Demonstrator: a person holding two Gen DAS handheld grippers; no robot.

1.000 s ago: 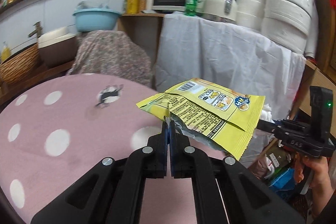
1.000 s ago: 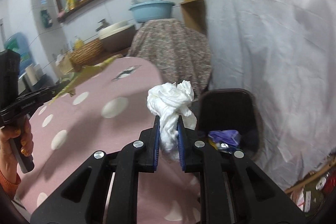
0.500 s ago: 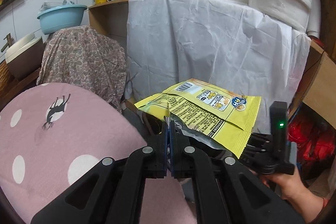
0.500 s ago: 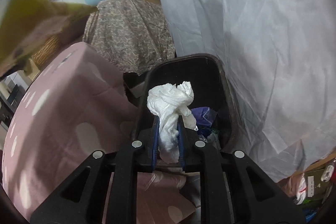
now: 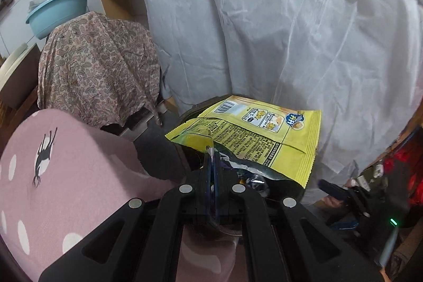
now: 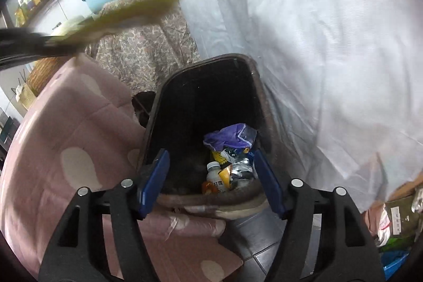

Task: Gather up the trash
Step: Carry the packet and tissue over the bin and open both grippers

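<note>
My left gripper (image 5: 211,149) is shut on the torn corner of a yellow snack wrapper (image 5: 264,131). The wrapper hangs over the dark bin, whose rim (image 5: 191,111) peeks out from under it. In the right wrist view the same wrapper (image 6: 132,9) is a blurred streak at the upper left. My right gripper (image 6: 209,153) hovers over the open brown bin (image 6: 253,75). Its jaws are opening and nothing is between the blue pads (image 6: 156,176). Inside the bin lie a purple wrapper (image 6: 230,136), a small white bottle (image 6: 215,175) and foil scraps. The white tissue is not visible.
A white sheet (image 6: 317,44) drapes the furniture behind the bin. The pink polka-dot tablecloth (image 5: 66,176) hangs at the left, next to the bin. A paisley-covered object (image 5: 100,70) and a blue basin (image 5: 58,9) stand behind. Tiled floor (image 6: 259,237) and bagged clutter (image 6: 396,218) lie at the right.
The right gripper sank over the bin and opened; the white tissue it held is gone from its jaws. The left gripper carried the yellow wrapper off the table to above the bin.
</note>
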